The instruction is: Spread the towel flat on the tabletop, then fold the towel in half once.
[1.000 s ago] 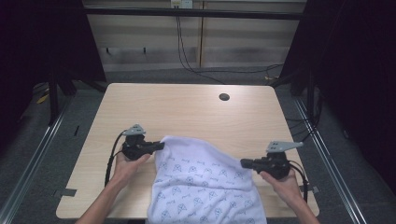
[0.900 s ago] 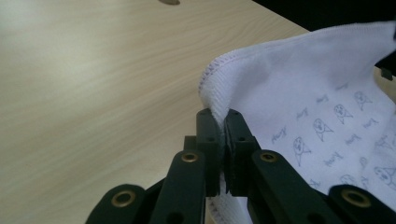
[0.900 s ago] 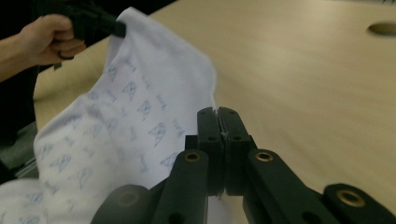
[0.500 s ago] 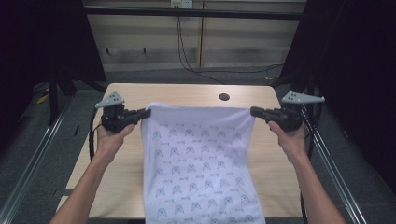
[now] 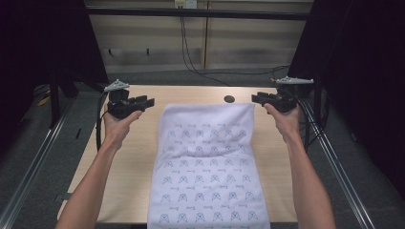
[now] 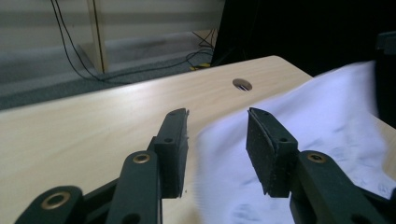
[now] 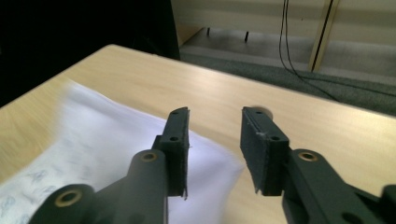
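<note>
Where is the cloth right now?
In the high view the cloth lies flat down the table's middle, its far edge near the round hole.

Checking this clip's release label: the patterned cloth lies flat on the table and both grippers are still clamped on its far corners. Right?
Not quite. The cloth does lie flat on the table, but the left gripper and right gripper have let go: both gripper views show the jaws apart with nothing between them.

A pale wooden bench [image 5: 119,162] with a round hole [image 5: 229,99] near its far edge stands on grey carpet [image 5: 28,157], with black cables [image 5: 191,62] trailing down the far wall [image 5: 143,33] and metal rails [image 5: 334,162] along both sides.
</note>
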The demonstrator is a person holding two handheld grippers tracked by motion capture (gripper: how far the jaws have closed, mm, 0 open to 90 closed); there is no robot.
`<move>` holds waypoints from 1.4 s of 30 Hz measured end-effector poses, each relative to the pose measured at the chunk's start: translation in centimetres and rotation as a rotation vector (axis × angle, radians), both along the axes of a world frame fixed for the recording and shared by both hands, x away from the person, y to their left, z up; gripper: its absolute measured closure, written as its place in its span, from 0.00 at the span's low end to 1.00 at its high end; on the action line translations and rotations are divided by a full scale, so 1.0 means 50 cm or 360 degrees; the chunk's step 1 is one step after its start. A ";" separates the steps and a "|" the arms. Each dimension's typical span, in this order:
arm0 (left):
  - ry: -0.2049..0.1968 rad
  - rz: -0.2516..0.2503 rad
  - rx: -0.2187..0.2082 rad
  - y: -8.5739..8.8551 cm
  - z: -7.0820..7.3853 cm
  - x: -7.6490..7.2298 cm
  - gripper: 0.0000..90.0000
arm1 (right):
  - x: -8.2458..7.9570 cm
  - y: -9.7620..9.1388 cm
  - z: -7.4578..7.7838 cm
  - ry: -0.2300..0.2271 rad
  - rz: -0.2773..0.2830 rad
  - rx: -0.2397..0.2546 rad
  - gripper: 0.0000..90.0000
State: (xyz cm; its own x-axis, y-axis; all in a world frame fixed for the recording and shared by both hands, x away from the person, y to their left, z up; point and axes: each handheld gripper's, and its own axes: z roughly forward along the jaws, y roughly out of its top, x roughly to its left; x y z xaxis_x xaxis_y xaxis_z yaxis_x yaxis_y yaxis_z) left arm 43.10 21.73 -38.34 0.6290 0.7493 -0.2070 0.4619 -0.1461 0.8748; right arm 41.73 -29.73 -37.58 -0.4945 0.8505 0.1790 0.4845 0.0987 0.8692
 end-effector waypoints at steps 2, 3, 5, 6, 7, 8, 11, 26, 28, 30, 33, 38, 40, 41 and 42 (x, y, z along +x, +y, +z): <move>0.0029 -0.0021 -0.0023 0.010 -0.020 -0.011 0.67 | -0.011 -0.007 -0.023 0.0030 0.0003 0.0010 0.64; 0.0040 -0.0036 -0.0014 0.012 -0.030 -0.018 0.68 | -0.020 -0.010 -0.032 0.0049 0.0018 0.0023 0.64; 0.0056 -0.0078 -0.0006 0.014 -0.050 -0.034 0.70 | -0.043 -0.010 -0.045 0.0034 0.0047 0.0021 0.63; 0.0063 -0.0096 0.0005 0.014 -0.058 -0.043 0.71 | -0.056 -0.010 -0.050 0.0026 0.0071 0.0028 0.63; 0.0065 -0.0121 -0.0006 0.014 -0.067 -0.051 0.72 | -0.070 -0.008 -0.054 0.0031 0.0095 0.0028 0.63; 0.0072 -0.0137 -0.0009 0.014 -0.075 -0.060 0.73 | -0.084 -0.006 -0.058 0.0031 0.0114 0.0021 0.63; 0.0108 -0.0216 -0.0013 0.006 -0.100 -0.086 0.76 | -0.124 0.003 -0.069 0.0031 0.0188 0.0038 0.63; 0.0296 -0.0443 0.0127 -0.007 -0.207 -0.194 0.82 | -0.238 0.101 -0.195 0.0276 0.0520 -0.0146 0.62; 0.0313 -0.0419 0.0170 -0.008 -0.219 -0.188 0.79 | -0.234 0.104 -0.210 0.0299 0.0526 -0.0139 0.63; 0.0316 -0.0396 0.0182 -0.014 -0.227 -0.179 0.77 | -0.229 0.108 -0.224 0.0326 0.0514 -0.0187 0.63; 0.0314 -0.0400 0.0192 -0.028 -0.232 -0.172 0.77 | -0.219 0.108 -0.238 0.0356 0.0489 -0.0211 0.63; 0.0289 -0.0461 0.0310 -0.061 -0.241 -0.170 0.79 | -0.190 0.096 -0.248 0.0368 0.0445 -0.0234 0.62; 0.0272 -0.0478 0.0339 -0.072 -0.241 -0.172 0.80 | -0.183 0.094 -0.253 0.0372 0.0433 -0.0282 0.63; 0.0272 -0.0478 0.0339 -0.072 -0.241 -0.172 0.81 | -0.183 0.094 -0.253 0.0372 0.0433 -0.0282 0.63; 0.0248 -0.0475 0.0369 -0.074 -0.240 -0.175 0.82 | -0.180 0.093 -0.254 0.0363 0.0436 -0.0275 0.65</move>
State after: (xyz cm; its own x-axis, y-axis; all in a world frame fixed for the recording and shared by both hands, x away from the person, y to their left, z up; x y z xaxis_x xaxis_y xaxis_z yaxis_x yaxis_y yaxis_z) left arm 34.36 18.06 -50.35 0.8005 0.5765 -0.1641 0.4938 -0.4790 0.7258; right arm 32.72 -25.06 -50.28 -0.6713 0.7199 0.1763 0.5987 0.3864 0.7016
